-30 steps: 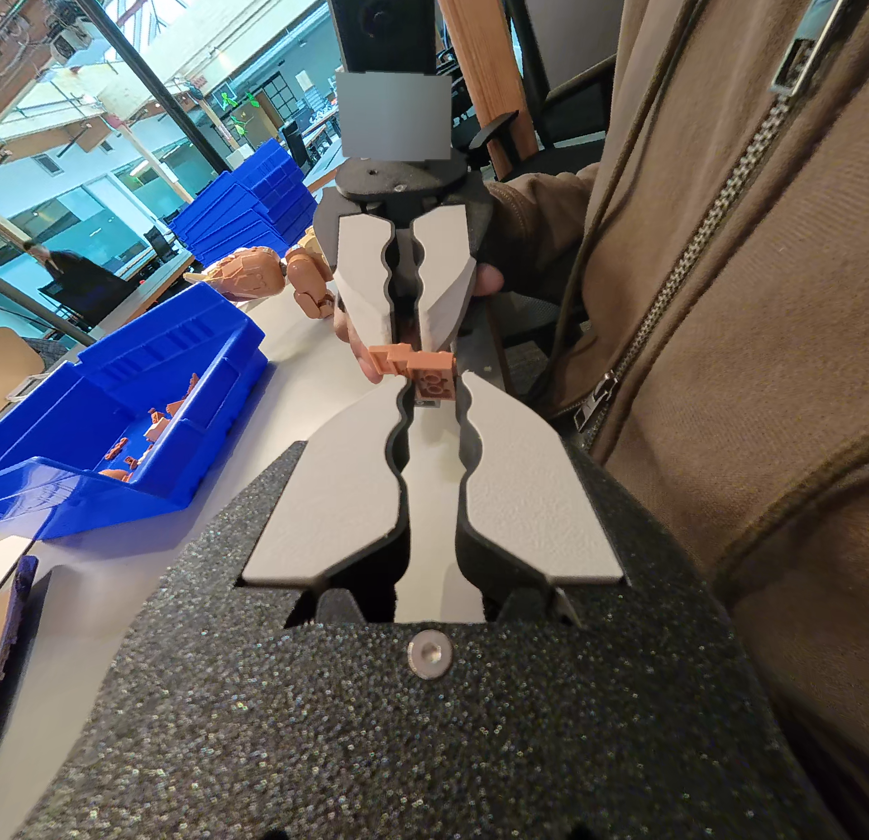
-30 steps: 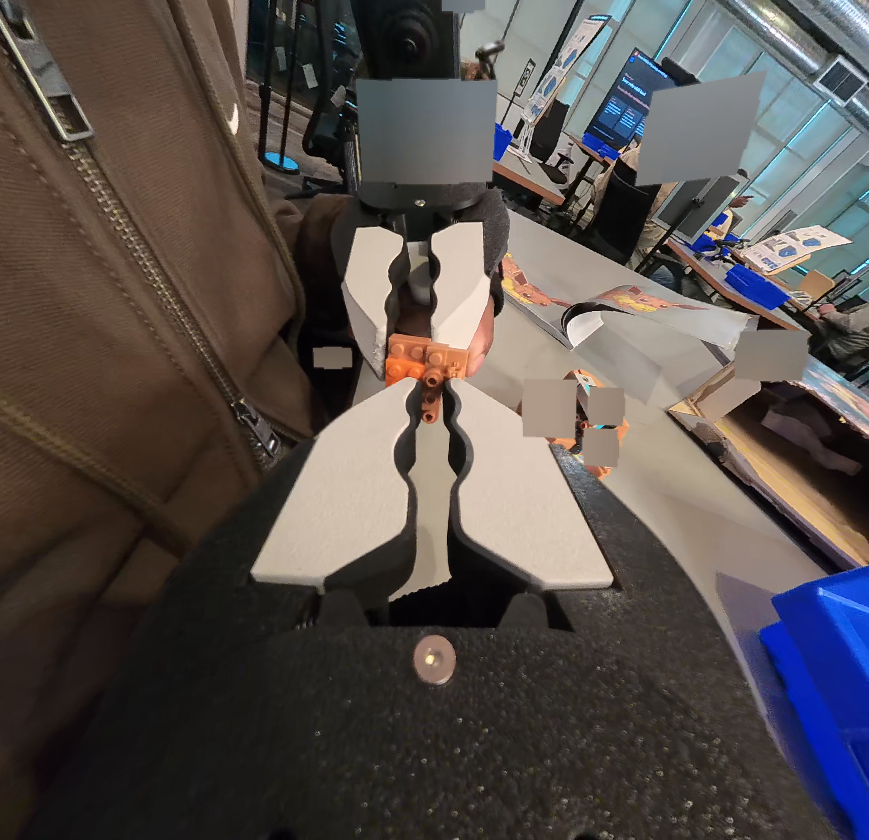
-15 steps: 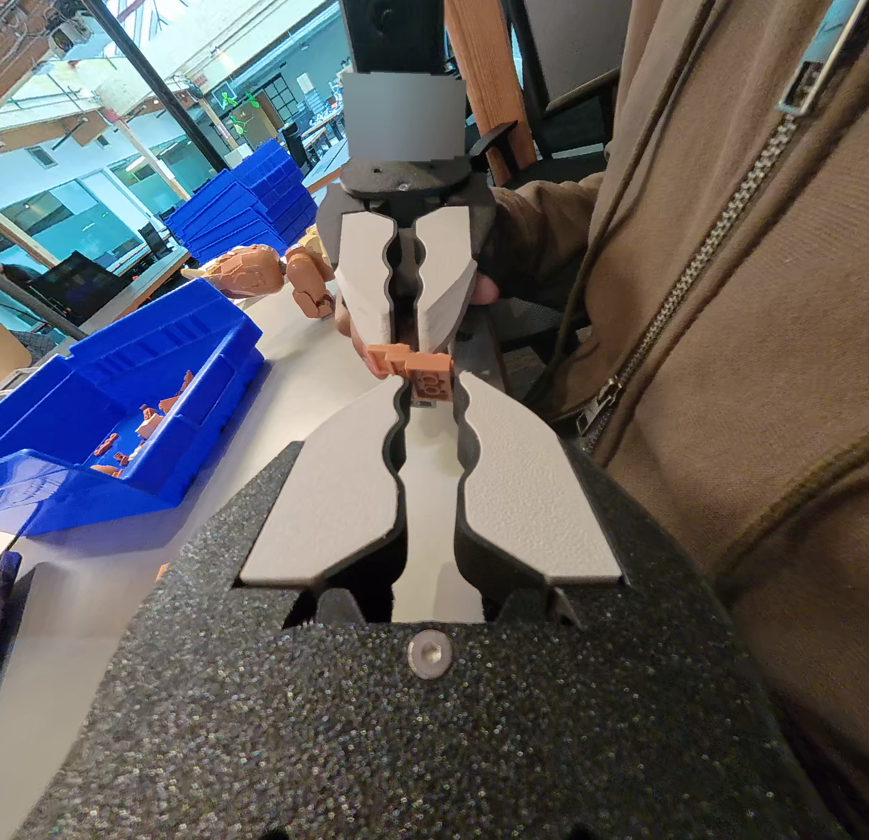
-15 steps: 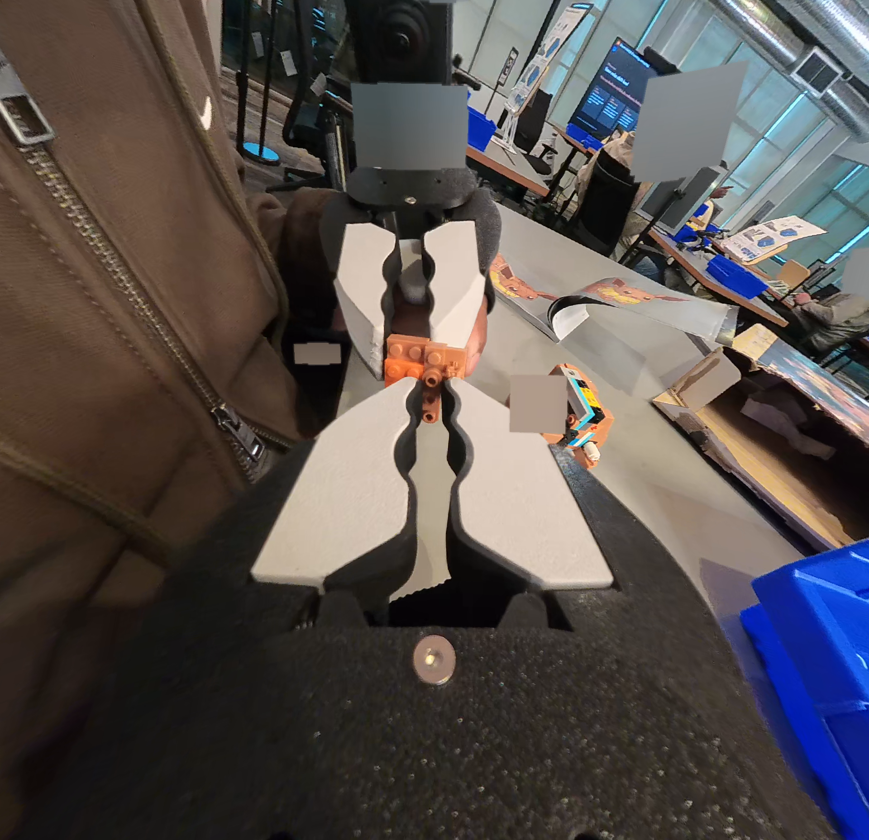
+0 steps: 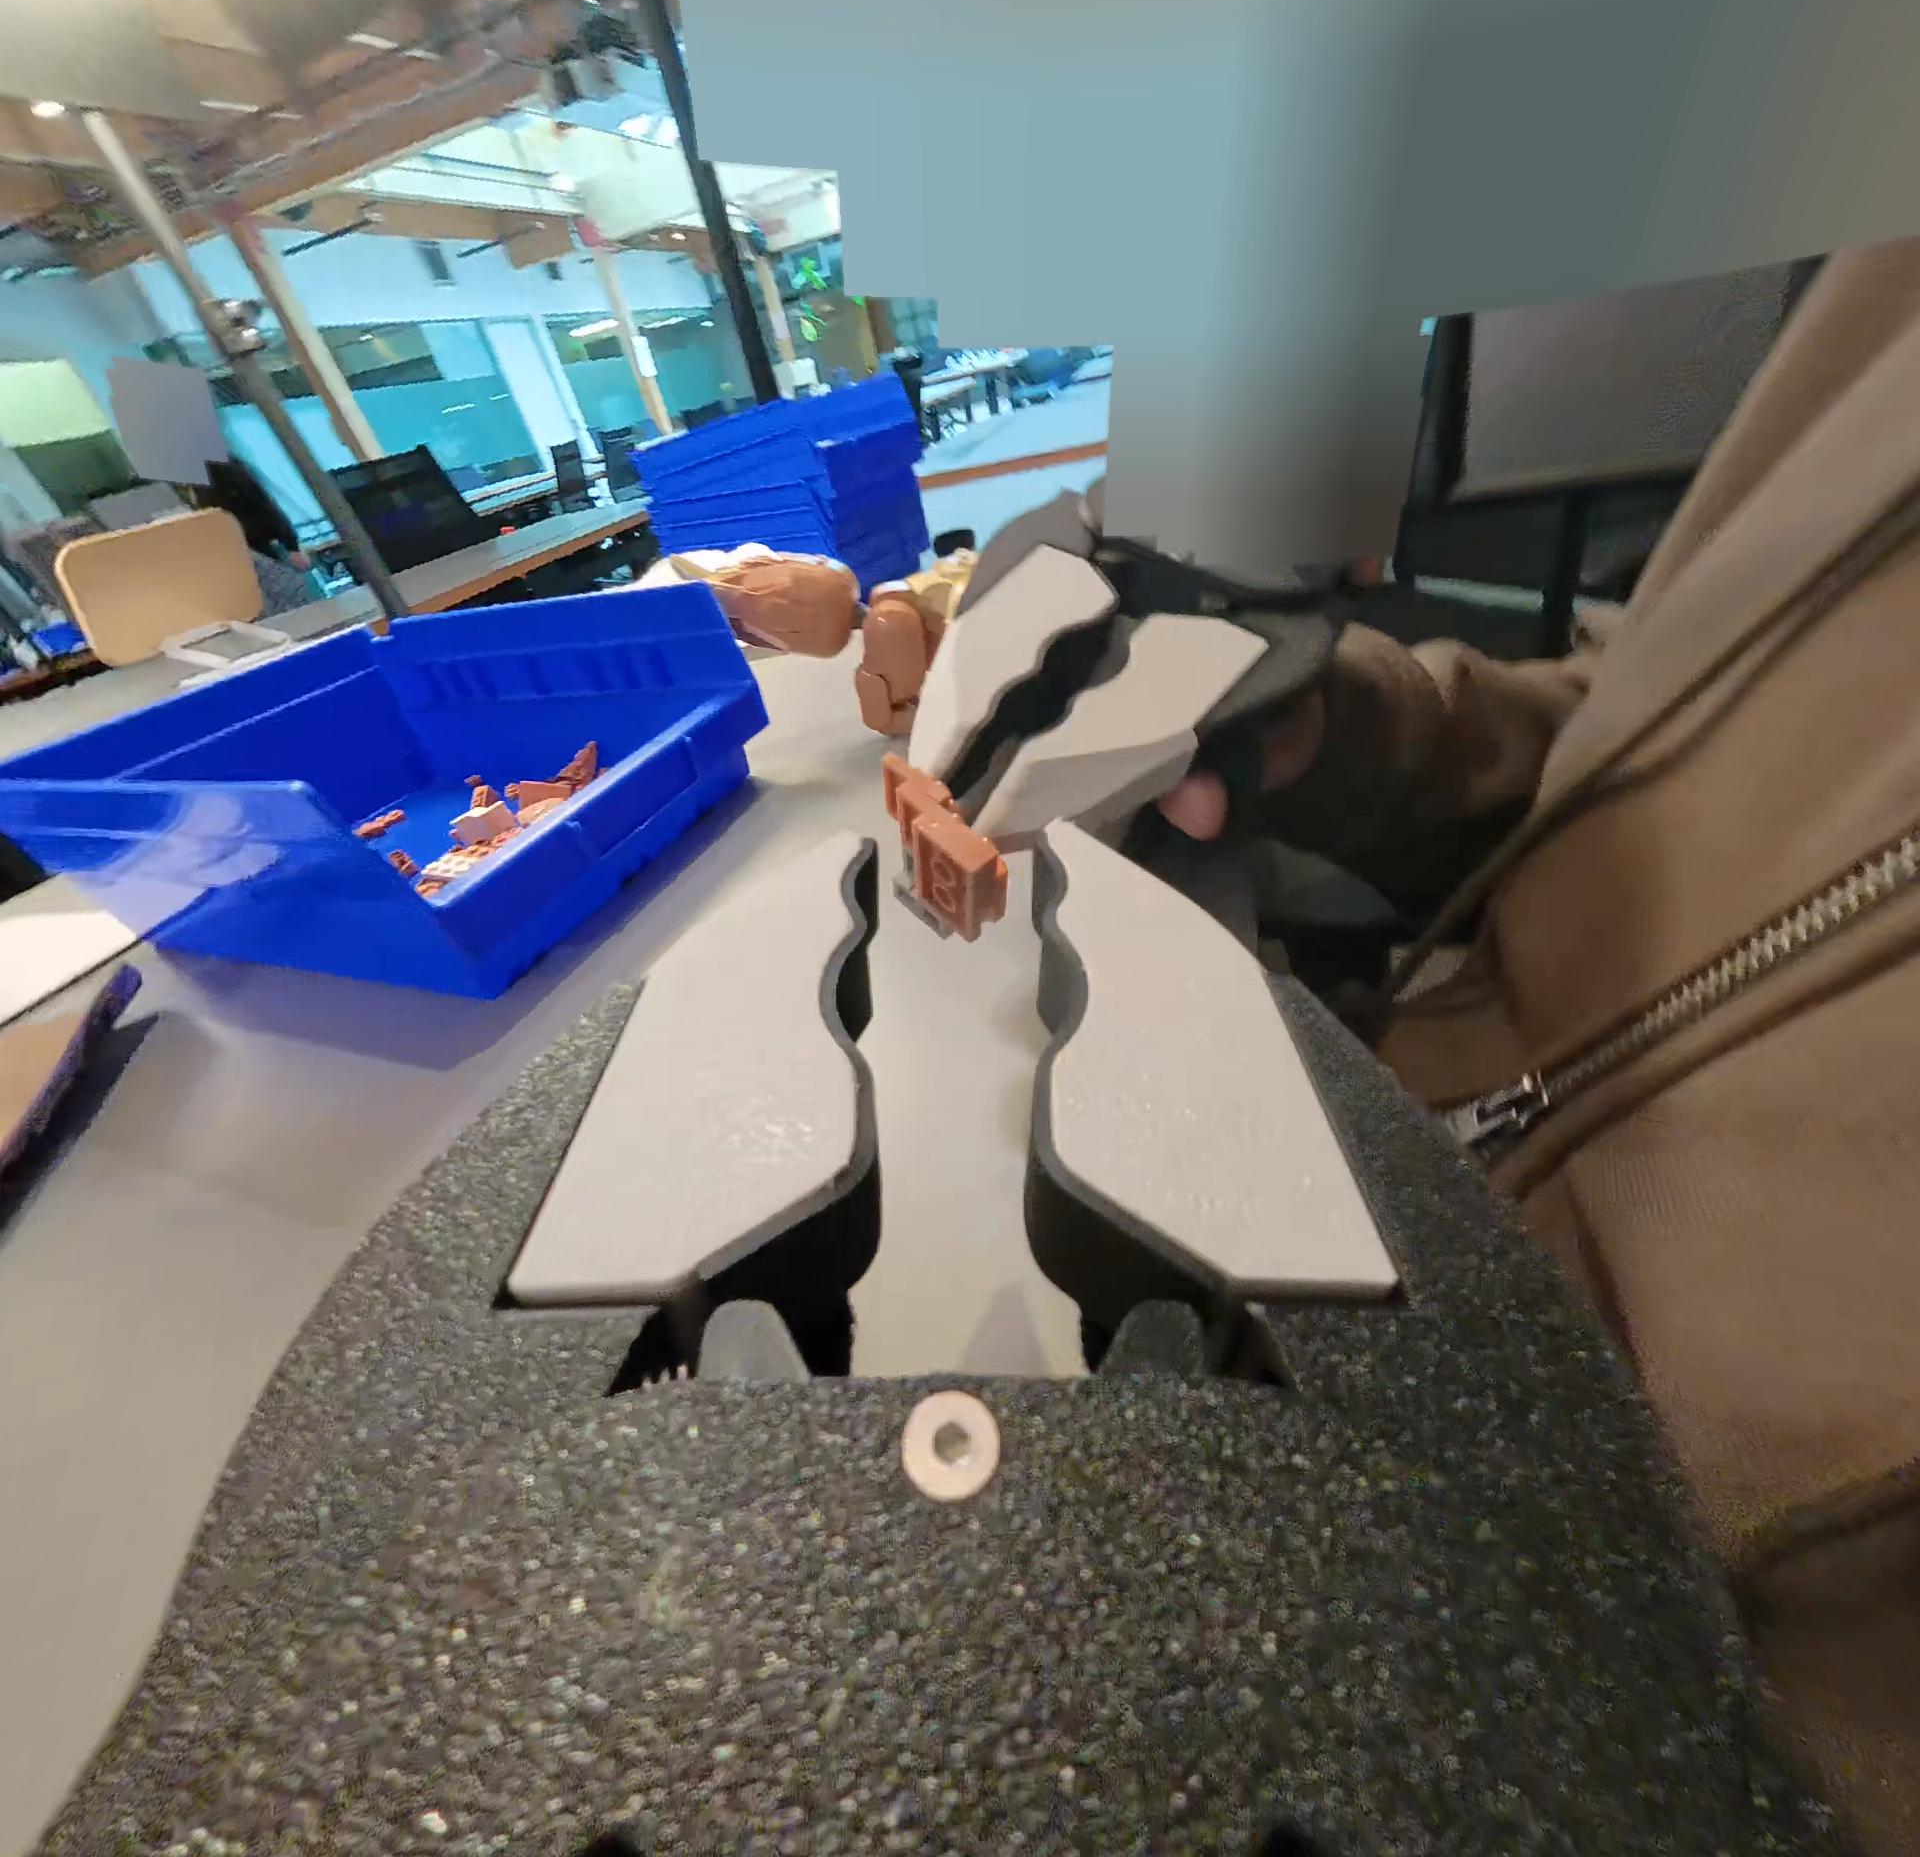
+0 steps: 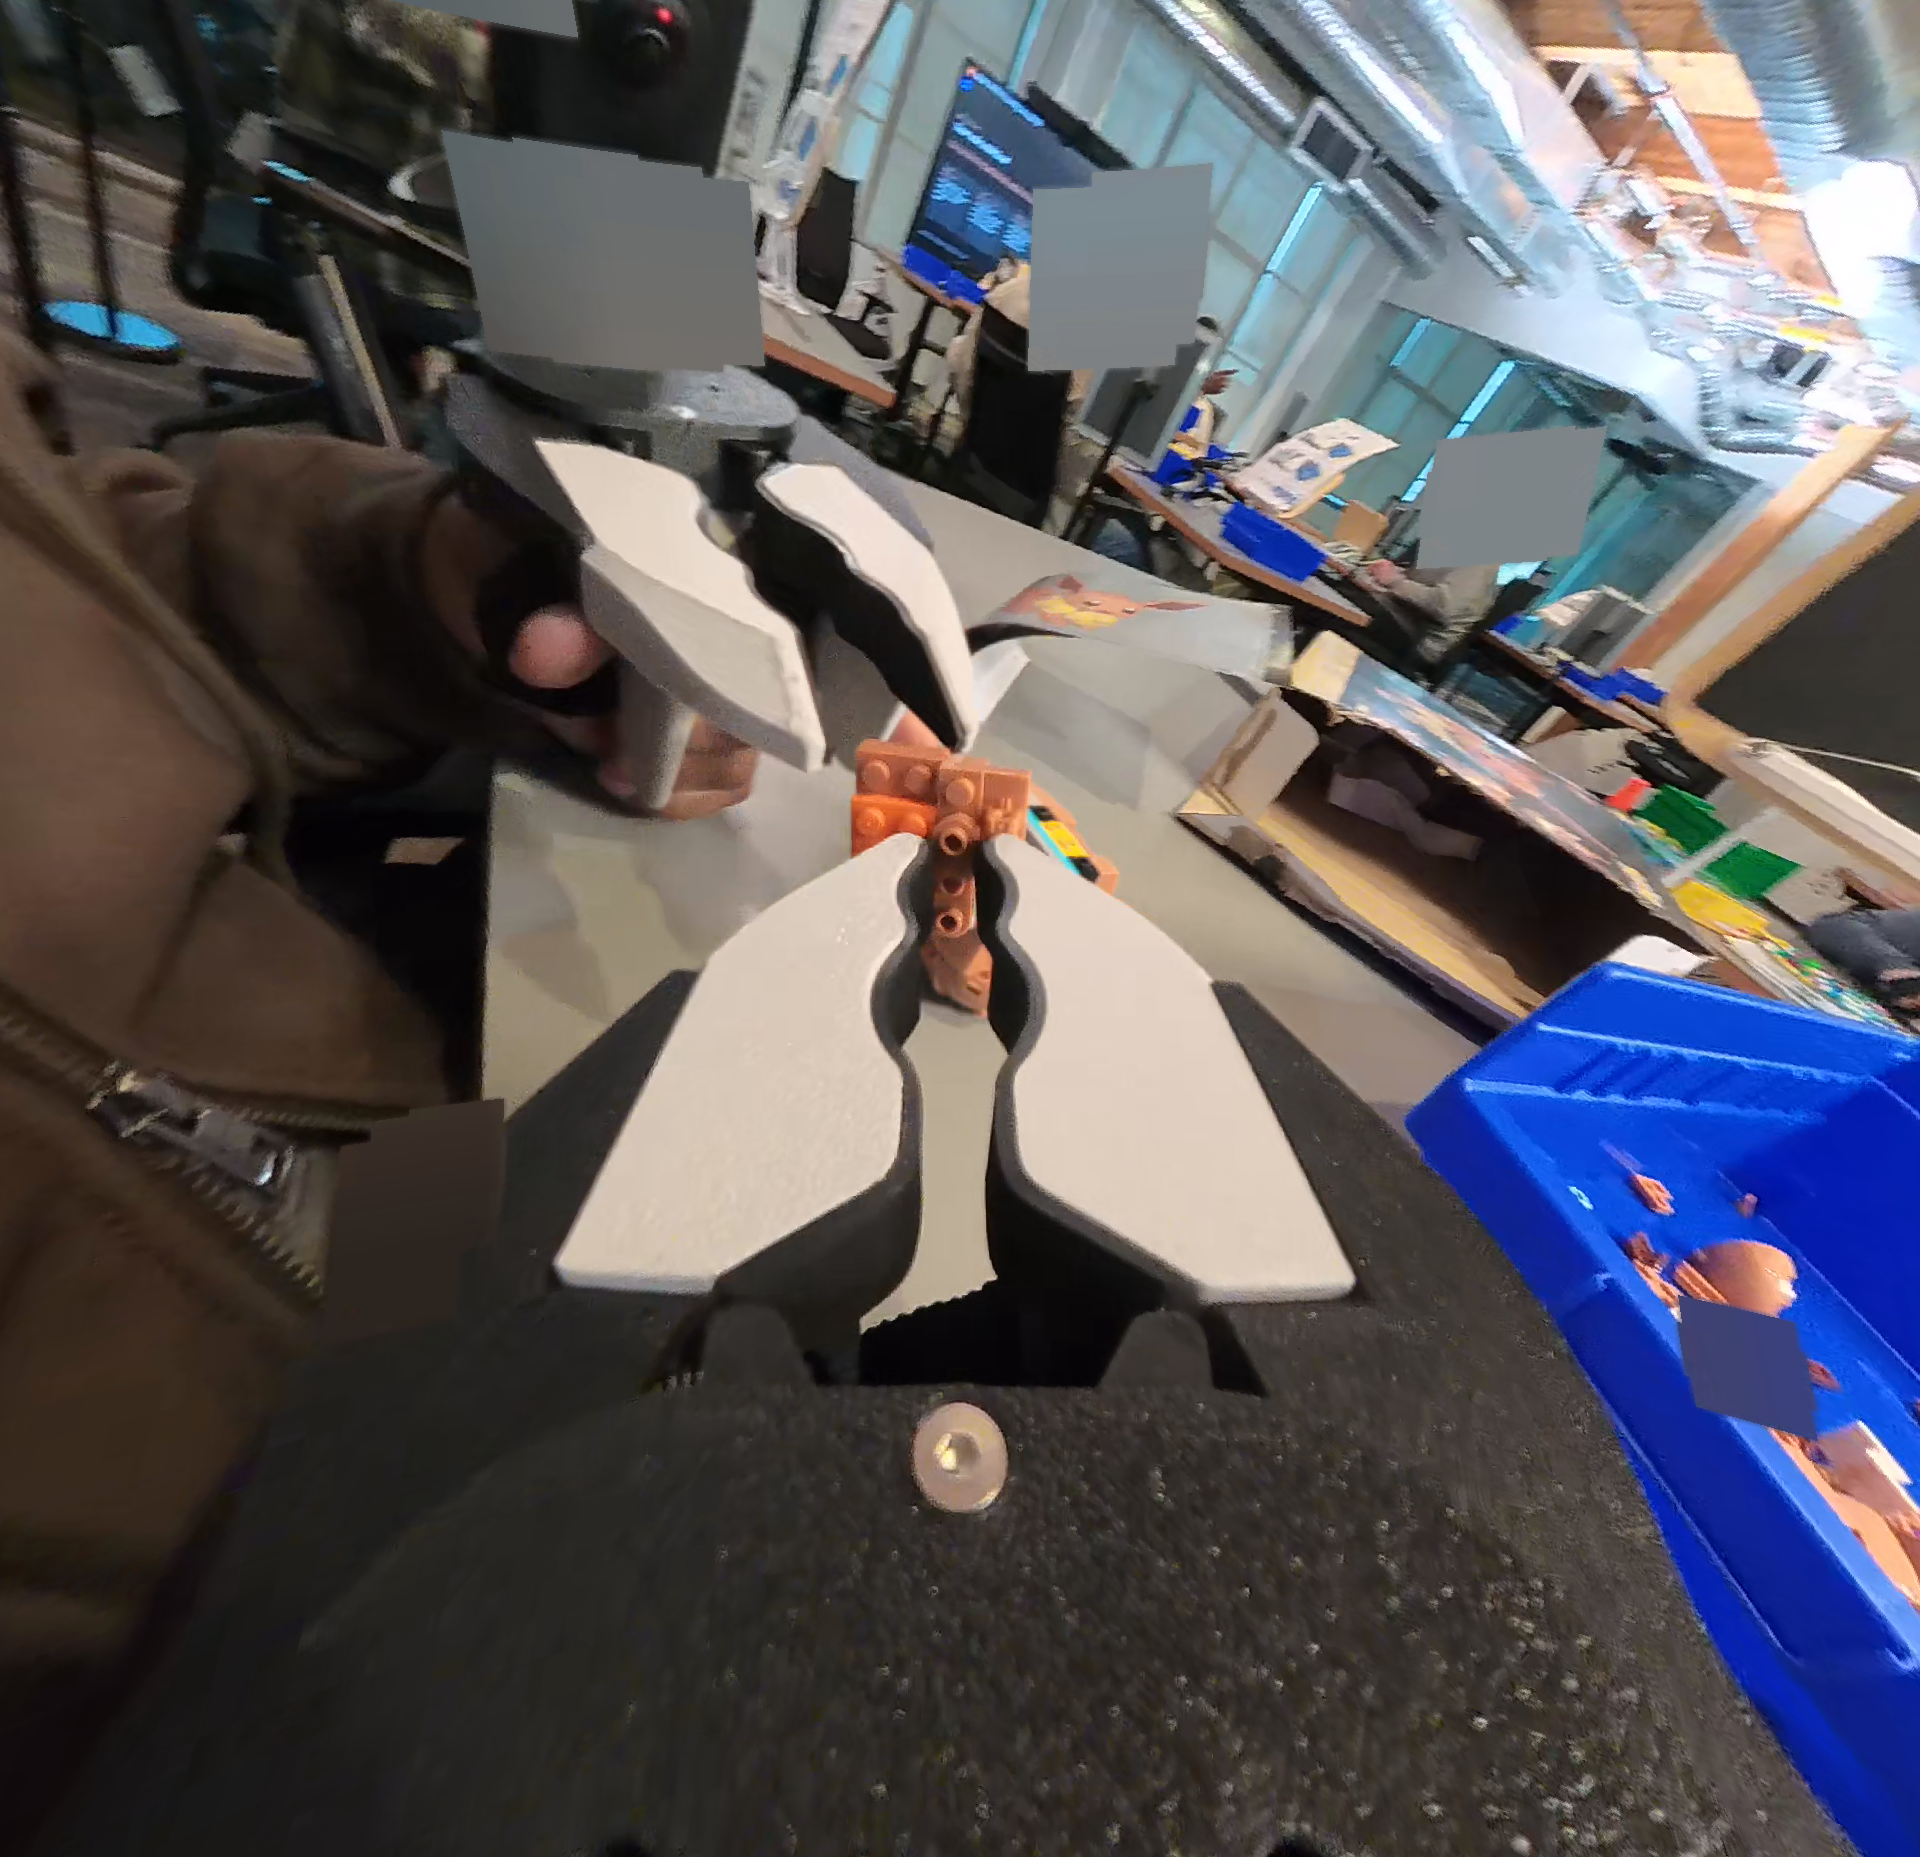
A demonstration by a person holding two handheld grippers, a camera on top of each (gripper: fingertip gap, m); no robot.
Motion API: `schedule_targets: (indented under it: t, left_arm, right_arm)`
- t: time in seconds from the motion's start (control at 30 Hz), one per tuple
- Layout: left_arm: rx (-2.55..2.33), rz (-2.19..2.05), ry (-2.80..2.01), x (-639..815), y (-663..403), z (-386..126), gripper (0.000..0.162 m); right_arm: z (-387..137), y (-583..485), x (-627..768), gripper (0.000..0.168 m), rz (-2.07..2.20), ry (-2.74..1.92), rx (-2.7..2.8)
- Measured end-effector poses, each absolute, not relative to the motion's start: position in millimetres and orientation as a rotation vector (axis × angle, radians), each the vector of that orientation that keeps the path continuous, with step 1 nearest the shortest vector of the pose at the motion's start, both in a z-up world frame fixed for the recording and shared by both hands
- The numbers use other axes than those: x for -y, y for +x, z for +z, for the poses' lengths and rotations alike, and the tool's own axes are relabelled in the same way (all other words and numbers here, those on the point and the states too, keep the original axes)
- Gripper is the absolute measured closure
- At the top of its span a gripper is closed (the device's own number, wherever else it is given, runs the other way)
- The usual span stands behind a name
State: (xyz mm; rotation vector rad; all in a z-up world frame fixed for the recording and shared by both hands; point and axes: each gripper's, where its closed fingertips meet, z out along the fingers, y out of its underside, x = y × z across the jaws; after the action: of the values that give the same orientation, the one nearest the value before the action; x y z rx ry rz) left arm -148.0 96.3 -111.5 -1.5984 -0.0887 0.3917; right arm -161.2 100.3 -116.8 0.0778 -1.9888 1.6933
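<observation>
From my left claw (image 5: 951, 862), I looked along fingers spread wide with nothing gripped; the brown brick assembly (image 5: 945, 857) hung between their tips, clamped by the other claw opposite, probably to keep it clear of the surface (image 5: 312, 1132). Off to its left sat one open blue bin (image 5: 416, 768) of loose brown pieces, one stack of blue bins (image 5: 790, 498) beyond, and a brown brick figure (image 5: 810, 612) ahead.

From my right claw (image 6: 951, 857), the fingers were pinched tight on that assembly's narrow stem (image 6: 951, 924), its studded plates (image 6: 935, 784) poking forward. My left claw stood open just past it. One blue bin (image 6: 1662, 1236) lay to the right.
</observation>
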Motion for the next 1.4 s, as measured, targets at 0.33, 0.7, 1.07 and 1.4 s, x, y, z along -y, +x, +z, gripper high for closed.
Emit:
schedule_targets:
  t: [0.33,0.7,1.07,1.4]
  left_arm:
    - [0.250,0.384,-1.563,-99.3,-158.9,-107.3,0.139]
    - [0.214,0.552,-1.551,-102.4,-158.0,-105.6,0.147]
    - [-0.031,0.909,-1.680,-94.9,-156.0,-119.7,0.150]
    - [-0.141,0.966,-1.731,-91.2,-155.8,-129.5,0.150]
  right_arm:
    - [-105.5,-168.3,-102.0,0.162,1.670,0.019,1.849]
    - [-103.4,-162.8,-97.9,0.162,1.626,0.101,1.782]
    - [-113.0,-160.4,-97.6,0.148,1.569,0.184,1.822]
    - [-121.7,-154.3,-91.3,0.155,1.481,0.291,1.814]
